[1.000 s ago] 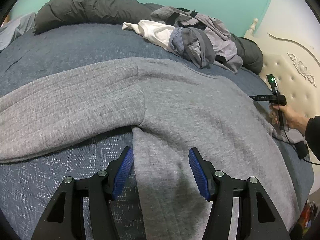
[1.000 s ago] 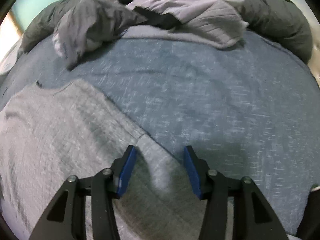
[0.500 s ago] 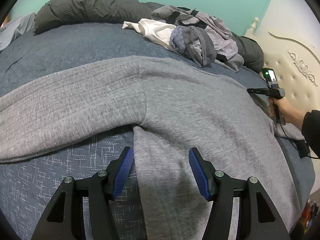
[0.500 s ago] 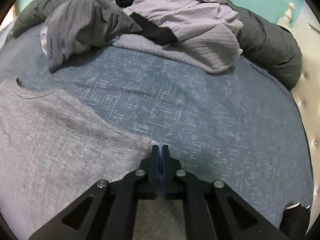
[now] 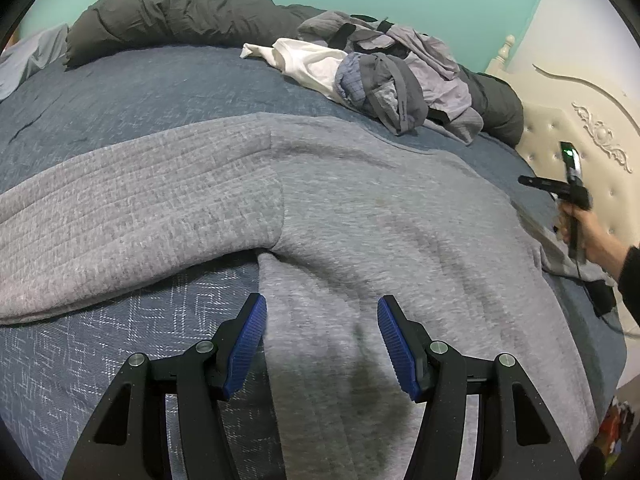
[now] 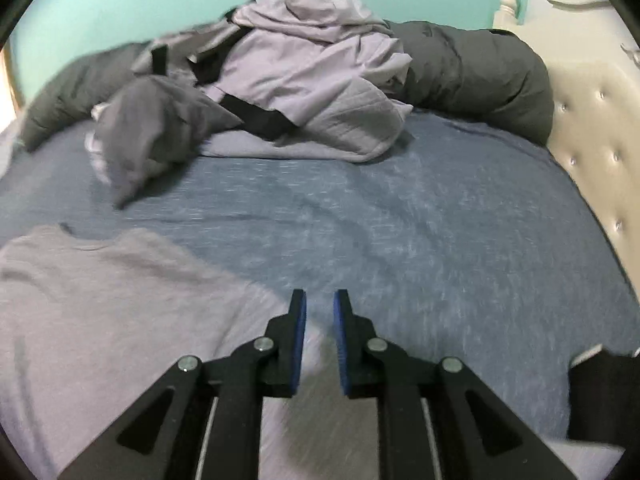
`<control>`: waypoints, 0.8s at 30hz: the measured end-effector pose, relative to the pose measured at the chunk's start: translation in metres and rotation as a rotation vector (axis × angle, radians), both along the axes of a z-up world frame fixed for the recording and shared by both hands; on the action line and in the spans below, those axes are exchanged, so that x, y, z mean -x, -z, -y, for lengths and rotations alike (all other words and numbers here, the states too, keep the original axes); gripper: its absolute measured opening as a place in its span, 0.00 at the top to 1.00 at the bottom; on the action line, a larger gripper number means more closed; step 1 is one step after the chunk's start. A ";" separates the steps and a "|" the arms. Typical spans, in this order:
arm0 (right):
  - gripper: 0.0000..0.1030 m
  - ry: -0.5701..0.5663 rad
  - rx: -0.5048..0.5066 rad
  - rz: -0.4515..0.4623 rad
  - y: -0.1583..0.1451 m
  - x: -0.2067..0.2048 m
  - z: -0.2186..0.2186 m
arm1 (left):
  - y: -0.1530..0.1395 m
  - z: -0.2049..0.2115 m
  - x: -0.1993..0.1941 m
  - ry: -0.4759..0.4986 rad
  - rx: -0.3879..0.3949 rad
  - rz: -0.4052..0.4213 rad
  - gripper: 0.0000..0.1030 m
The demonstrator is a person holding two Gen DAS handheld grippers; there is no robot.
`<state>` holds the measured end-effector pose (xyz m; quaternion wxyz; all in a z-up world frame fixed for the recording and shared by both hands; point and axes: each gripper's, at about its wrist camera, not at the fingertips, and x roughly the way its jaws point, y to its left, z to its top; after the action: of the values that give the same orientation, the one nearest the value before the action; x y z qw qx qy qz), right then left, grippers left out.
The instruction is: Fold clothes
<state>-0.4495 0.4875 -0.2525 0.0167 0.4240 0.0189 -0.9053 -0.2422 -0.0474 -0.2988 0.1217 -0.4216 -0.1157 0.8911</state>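
Note:
A grey sweatshirt (image 5: 360, 208) lies spread on the blue bedspread (image 5: 120, 92), with its left sleeve (image 5: 140, 208) stretched out to the left. My left gripper (image 5: 321, 308) hangs open just over the sweatshirt's side edge below the armpit, with nothing pinched. At the far right a hand (image 5: 592, 236) holds my right gripper (image 5: 568, 188) above the garment's other shoulder. In the right wrist view the right gripper (image 6: 320, 300) has a narrow gap and its jaws are opening. The sweatshirt (image 6: 100, 300) lies below it, and no cloth shows pressed between the pads.
A pile of unfolded clothes (image 5: 392, 76) (image 6: 304, 60) sits at the back of the bed against a rolled dark grey duvet (image 5: 180, 12) (image 6: 480, 68). The cream tufted headboard (image 5: 580, 140) (image 6: 592, 120) bounds the right side. Bare bedspread (image 6: 440, 220) lies between the sweatshirt and the pile.
The right gripper closed at the sweatshirt's shoulder edge, then lifted away and parted its jaws a little. The left gripper and the sweatshirt's body stayed as they were.

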 end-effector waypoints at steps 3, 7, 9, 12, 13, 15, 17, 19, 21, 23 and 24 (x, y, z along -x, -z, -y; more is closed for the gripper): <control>0.84 -0.046 0.071 0.011 0.000 -0.026 0.019 | 0.001 0.002 0.000 -0.011 -0.016 0.008 0.40; 0.83 -0.111 0.114 0.017 0.006 -0.052 0.057 | -0.002 0.005 -0.002 -0.017 -0.030 0.008 0.40; 0.83 -0.116 0.150 0.010 0.007 -0.065 0.074 | -0.004 0.006 -0.003 -0.019 -0.026 0.002 0.40; 0.83 -0.128 0.204 -0.003 0.008 -0.087 0.097 | -0.009 0.011 -0.002 -0.027 -0.040 -0.001 0.40; 0.81 -0.140 0.219 0.000 0.009 -0.094 0.106 | -0.011 0.012 -0.001 -0.030 -0.047 -0.002 0.40; 0.79 -0.163 0.228 0.008 0.013 -0.109 0.124 | -0.016 0.016 0.002 -0.037 -0.045 -0.005 0.40; 0.79 -0.187 0.236 0.010 0.017 -0.124 0.140 | -0.022 0.019 0.010 -0.041 -0.040 -0.005 0.39; 0.79 -0.178 0.227 0.018 0.021 -0.134 0.148 | -0.028 0.022 0.023 -0.042 -0.032 0.000 0.39; 0.79 -0.160 0.220 0.039 0.026 -0.142 0.151 | -0.033 0.022 0.045 -0.047 -0.008 0.011 0.39; 0.78 -0.130 0.236 0.061 0.029 -0.151 0.148 | -0.039 0.018 0.072 -0.041 0.028 0.015 0.39; 0.77 -0.114 0.246 0.066 0.029 -0.157 0.145 | -0.039 0.015 0.084 -0.026 0.030 0.019 0.39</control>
<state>-0.2927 0.3429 -0.2820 0.1206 0.4465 -0.0685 -0.8839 -0.3266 -0.0624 -0.2594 0.1025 -0.4302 -0.1091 0.8902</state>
